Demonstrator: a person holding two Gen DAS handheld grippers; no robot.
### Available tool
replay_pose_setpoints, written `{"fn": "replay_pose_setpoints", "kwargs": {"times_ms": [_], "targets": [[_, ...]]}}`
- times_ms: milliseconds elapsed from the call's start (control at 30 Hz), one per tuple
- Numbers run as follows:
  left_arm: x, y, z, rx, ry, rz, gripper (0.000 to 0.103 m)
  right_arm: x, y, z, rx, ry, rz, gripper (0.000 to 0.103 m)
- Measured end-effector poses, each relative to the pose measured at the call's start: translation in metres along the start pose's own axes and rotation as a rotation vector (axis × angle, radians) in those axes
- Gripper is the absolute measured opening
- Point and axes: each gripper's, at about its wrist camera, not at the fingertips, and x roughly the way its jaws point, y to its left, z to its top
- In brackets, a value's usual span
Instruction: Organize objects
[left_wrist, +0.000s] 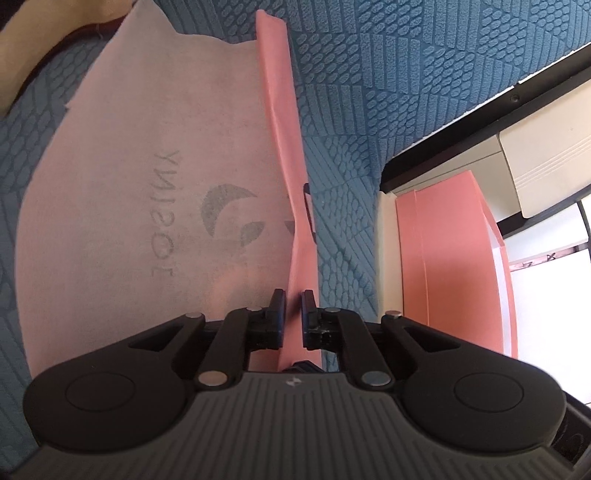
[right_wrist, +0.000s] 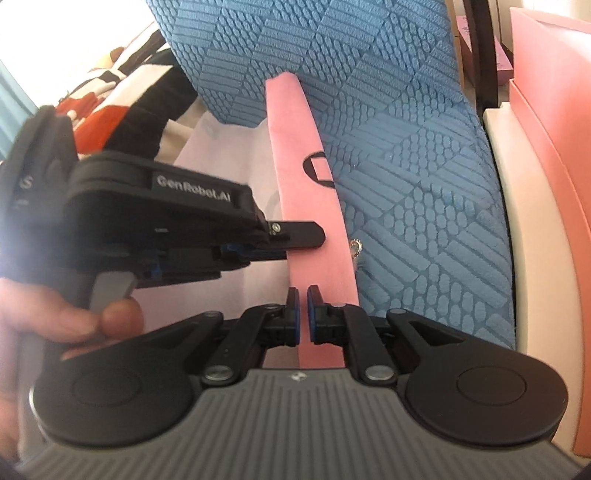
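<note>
A pink flat bag or sleeve (left_wrist: 286, 155) stands on edge over the blue textured cover (left_wrist: 388, 74), with a pale pink inner sheet (left_wrist: 129, 184) printed with a grey logo hanging to its left. My left gripper (left_wrist: 293, 306) is shut on the pink edge. In the right wrist view my right gripper (right_wrist: 303, 302) is shut on the same pink edge (right_wrist: 310, 206) nearer to me. The left gripper (right_wrist: 303, 236) comes in from the left there and pinches the edge a little farther along. A black handle cut-out (right_wrist: 317, 170) shows in the pink edge.
A pink box (left_wrist: 450, 258) stands right of the blue cover beside a cream surface (left_wrist: 546, 155). It also shows in the right wrist view (right_wrist: 546, 147). Striped red, black and white fabric (right_wrist: 122, 88) lies at the far left. A hand (right_wrist: 55, 317) holds the left gripper.
</note>
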Motion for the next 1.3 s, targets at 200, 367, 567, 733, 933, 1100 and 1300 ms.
{"fn": "replay_pose_setpoints", "kwargs": {"times_ms": [200,367,567,733,933,1100,1300], "targets": [[-0.008,0.0,0.003,0.021,-0.057,0.038,0.01,0.006,0.002,-0.001,-0.014,0.016,-0.014,0.008],[-0.004,-0.002,0.001,0.062,-0.068,0.07,0.011,0.005,0.001,-0.001,-0.007,0.018,-0.01,0.009],[-0.001,-0.001,-0.003,0.078,-0.063,0.082,0.011,-0.013,0.0,0.004,0.012,-0.048,-0.021,0.009],[0.001,0.001,-0.001,0.062,-0.059,0.08,0.011,-0.016,-0.015,0.01,0.077,-0.066,-0.054,0.036],[0.001,0.002,-0.002,0.045,-0.06,0.076,0.01,-0.005,-0.028,0.008,0.155,-0.02,-0.012,0.036],[0.001,0.008,-0.001,0.001,-0.062,0.06,0.01,0.003,-0.027,0.006,0.169,-0.003,0.03,0.036],[0.0,0.007,-0.002,-0.004,-0.064,0.067,0.01,0.007,-0.018,0.003,0.091,-0.005,0.0,0.021]]}}
